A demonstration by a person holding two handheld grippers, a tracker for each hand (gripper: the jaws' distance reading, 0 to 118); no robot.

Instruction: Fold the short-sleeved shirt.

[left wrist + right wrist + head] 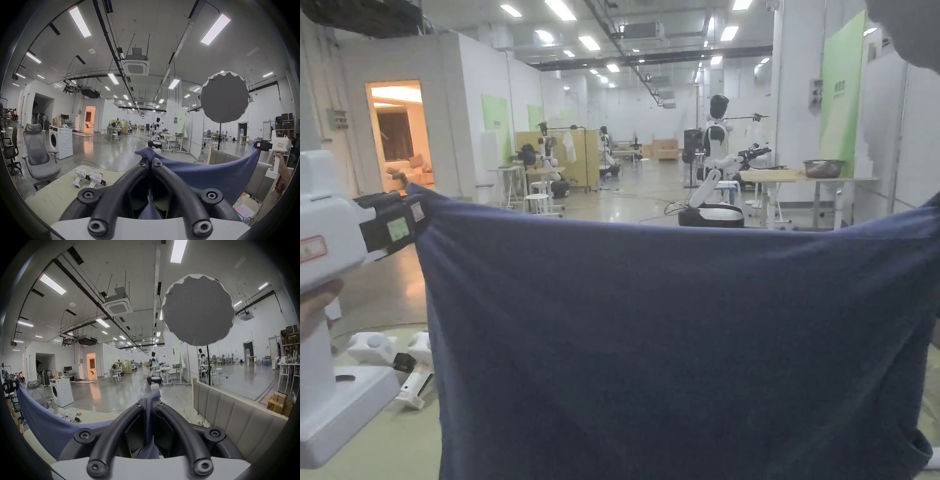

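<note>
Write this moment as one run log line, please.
left claw: shut on dark blue fabric shirt | right claw: shut on shirt | shirt: held up, spread between claws | fold: not started

Passage ahead is blocked by the shirt (pixel 675 350), stretched in the air. Spare grippers (pixel 89 177) lie on the table (pixel 48 194) at left; a padded panel (pixel 235 410) bounds the right.

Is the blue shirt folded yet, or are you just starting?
Just starting. Done: the left gripper and right gripper have each shut on a top corner of the blue shirt. In hand: it hangs stretched between them in the air. Left: laying it down and every fold.
</note>
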